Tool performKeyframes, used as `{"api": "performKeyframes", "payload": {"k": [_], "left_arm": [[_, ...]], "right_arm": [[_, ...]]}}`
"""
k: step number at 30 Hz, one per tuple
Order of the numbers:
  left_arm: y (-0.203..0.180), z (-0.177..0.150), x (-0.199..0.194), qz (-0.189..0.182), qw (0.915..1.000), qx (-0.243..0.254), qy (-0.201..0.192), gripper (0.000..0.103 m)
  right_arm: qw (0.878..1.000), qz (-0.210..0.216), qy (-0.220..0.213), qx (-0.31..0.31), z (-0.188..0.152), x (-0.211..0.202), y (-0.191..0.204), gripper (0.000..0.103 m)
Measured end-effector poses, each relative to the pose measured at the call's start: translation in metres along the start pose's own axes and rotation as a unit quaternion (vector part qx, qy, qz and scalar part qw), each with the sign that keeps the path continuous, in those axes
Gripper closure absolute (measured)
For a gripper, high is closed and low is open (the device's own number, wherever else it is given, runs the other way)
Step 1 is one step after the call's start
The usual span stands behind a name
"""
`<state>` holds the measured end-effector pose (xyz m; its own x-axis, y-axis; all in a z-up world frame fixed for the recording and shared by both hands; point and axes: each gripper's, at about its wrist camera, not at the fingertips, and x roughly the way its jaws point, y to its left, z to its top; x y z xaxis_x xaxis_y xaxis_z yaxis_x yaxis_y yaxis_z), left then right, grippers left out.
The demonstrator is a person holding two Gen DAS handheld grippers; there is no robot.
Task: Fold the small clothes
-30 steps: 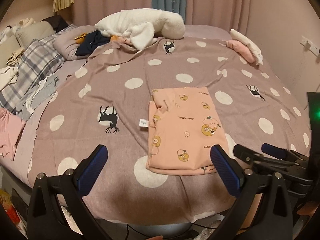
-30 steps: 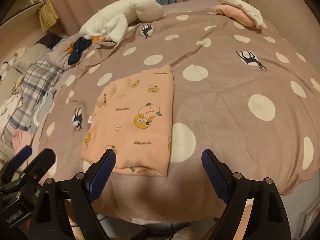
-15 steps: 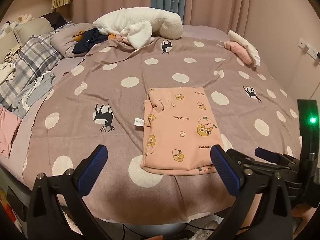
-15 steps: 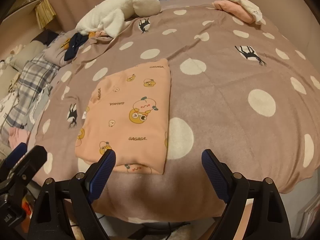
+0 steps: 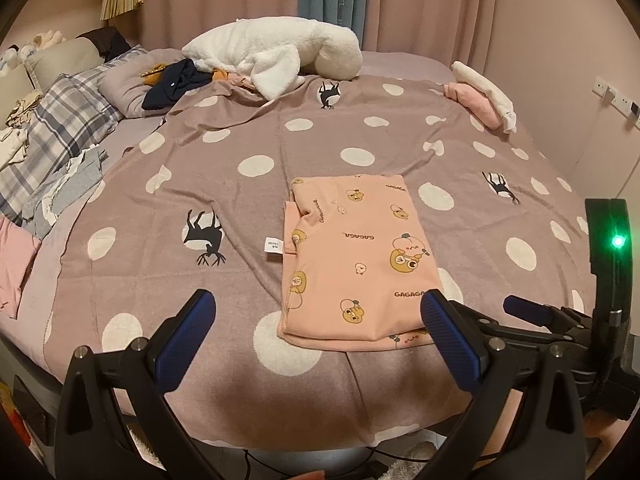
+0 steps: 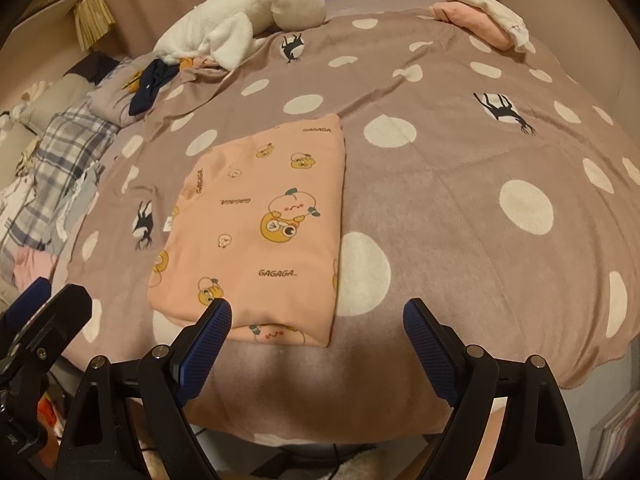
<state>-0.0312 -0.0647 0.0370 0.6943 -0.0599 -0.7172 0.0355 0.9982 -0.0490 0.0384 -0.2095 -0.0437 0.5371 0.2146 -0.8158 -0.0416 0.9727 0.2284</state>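
Left gripper (image 5: 318, 330) jaws spread wide, empty; same as a second ago. Right gripper (image 6: 316, 340) jaws likewise wide, nothing between pads, unchanged. Folded pink garment (image 5: 352, 256) flat on dotted blanket (image 5: 240, 208), just ahead of both jaw pairs: ahead-right of left jaws, ahead-left of right jaws. Garment unmoved, fold unchanged. View shifted slightly versus a second ago; both grippers clear of cloth, no contact.

pink curtains (image 5: 420, 4) behind a bed (image 5: 400, 62); wall socket (image 5: 616, 96) at right.
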Motion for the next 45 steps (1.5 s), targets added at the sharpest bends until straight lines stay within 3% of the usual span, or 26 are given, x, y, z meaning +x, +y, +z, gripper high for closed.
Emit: {"api": "performKeyframes", "payload": {"k": [23,27,33,45], "left_arm": [[-0.0001,-0.0013,0.0018,0.0,1.0,-0.005,-0.002,0.0],[-0.0008,-0.0016,0.0029,0.002,1.0,-0.001,0.002,0.0],[-0.0013,-0.0016,0.0035,-0.001,1.0,0.0,0.003,0.0],[-0.0005,-0.0027,0.0044,-0.001,1.0,-0.001,0.006,0.0]], "right_arm": [[1.0,-0.009,0.0,-0.012,-0.0034,0.0041,0.005,0.015],[1.0,-0.011,0.0,-0.015,-0.0044,0.0047,0.0055,0.005],[1.0,-0.008,-0.001,-0.005,-0.0025,0.0038,0.0024,0.001],[1.0,-0.008,-0.001,-0.009,-0.0034,0.0034,0.0027,0.001]]}}
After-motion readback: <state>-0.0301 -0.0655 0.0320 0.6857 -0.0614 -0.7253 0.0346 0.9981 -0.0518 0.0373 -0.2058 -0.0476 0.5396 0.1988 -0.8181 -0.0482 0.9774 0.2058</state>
